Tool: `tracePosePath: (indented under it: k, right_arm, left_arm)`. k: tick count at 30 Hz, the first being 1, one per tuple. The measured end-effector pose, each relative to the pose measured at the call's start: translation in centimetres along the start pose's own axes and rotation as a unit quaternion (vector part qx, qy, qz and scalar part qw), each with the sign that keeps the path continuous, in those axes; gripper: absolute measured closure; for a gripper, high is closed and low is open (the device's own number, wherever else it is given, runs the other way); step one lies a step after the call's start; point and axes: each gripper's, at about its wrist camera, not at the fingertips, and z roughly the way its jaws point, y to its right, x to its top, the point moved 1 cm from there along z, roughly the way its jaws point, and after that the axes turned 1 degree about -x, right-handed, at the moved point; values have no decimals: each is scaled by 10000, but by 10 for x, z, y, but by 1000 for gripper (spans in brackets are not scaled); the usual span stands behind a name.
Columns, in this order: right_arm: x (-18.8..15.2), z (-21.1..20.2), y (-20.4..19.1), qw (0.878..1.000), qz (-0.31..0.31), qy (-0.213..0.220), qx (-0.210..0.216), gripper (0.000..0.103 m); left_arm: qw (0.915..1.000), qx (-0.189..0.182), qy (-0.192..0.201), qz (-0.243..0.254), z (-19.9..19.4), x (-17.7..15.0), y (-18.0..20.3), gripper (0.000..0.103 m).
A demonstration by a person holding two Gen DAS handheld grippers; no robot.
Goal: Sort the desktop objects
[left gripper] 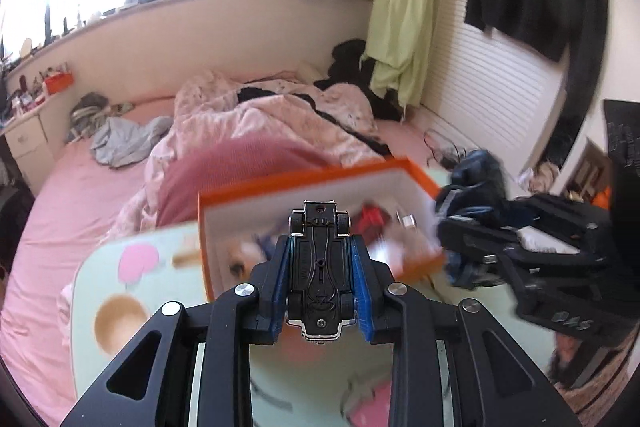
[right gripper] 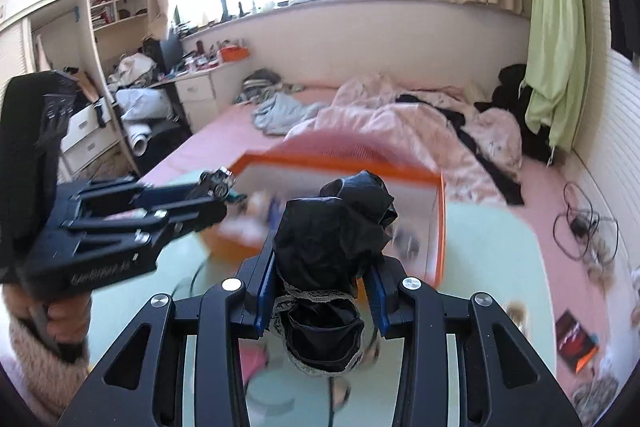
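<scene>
My left gripper [left gripper: 320, 259] is shut on a small black toy car [left gripper: 319, 267], held underside up, in front of the open orange box [left gripper: 304, 179]. In the right wrist view the left gripper [right gripper: 212, 187] holds the car [right gripper: 216, 183] at the orange box's [right gripper: 340, 163] left edge. My right gripper [right gripper: 324, 267] is shut on a black fabric bundle with lace trim [right gripper: 332, 251], held above the table just before the box. In the left wrist view the right gripper [left gripper: 452, 227] is at the box's right side, with the dark bundle [left gripper: 476, 171] blurred.
The box holds several small items, among them a red one [left gripper: 370, 219]. It stands on a pale green table [left gripper: 132, 291] with pink heart prints. Behind is a pink bed [right gripper: 240, 131] with a crumpled quilt and clothes. A cable [right gripper: 580, 227] and a booklet [right gripper: 576, 345] lie at the right.
</scene>
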Motion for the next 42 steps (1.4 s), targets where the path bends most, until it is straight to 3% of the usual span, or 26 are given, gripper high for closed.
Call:
tracePosePath:
  k: [4, 7, 10, 15, 17, 18, 19, 20, 22, 27, 33, 42]
  right_arm:
    - [20, 52, 8, 9997, -86, -20, -247, 63]
    - [12, 77, 19, 9997, 233, -10, -58, 63]
    - [0, 85, 29, 9985, 540, -42, -73, 62]
    - [-6, 78, 32, 9987, 337, 199, -319, 61]
    - [-5, 78, 36, 9984, 423, 255, -291, 54]
    - [-4, 78, 38, 9981, 486, 295, -242, 50]
    - [-3, 76, 39, 9976, 575, 359, -171, 42]
    - [-2, 74, 40, 9968, 655, 450, -128, 33]
    - [-1, 63, 45, 9932, 830, 809, -106, 24]
    - [5, 45, 51, 9860, 980, 1342, -140, 22]
    - [8, 48, 49, 9893, 940, 1082, -284, 22]
    - [3, 28, 34, 9912, 621, 807, -847, 22]
  left_arm:
    - [9996, 236, -13, -129, 37, 5, -13, 76]
    - [9994, 247, -140, -206, 58, -10, -22, 76]
    - [9990, 295, -256, -209, 65, -21, -28, 76]
    - [9993, 285, -158, -179, 64, -26, -27, 76]
    - [9994, 245, -19, -228, 60, -26, -29, 74]
    - [9994, 238, 92, -229, 56, -25, -30, 73]
    - [9993, 232, 167, -224, 53, -24, -30, 63]
    - [9991, 229, 267, -231, 49, -23, -30, 47]
    - [9980, 219, 518, -271, 40, -21, -32, 37]
    - [9970, 204, 655, -363, 32, -18, -35, 35]
    - [9971, 150, 420, -623, 31, -14, -41, 21]
    - [9979, 319, 167, -544, 13, -22, -27, 20]
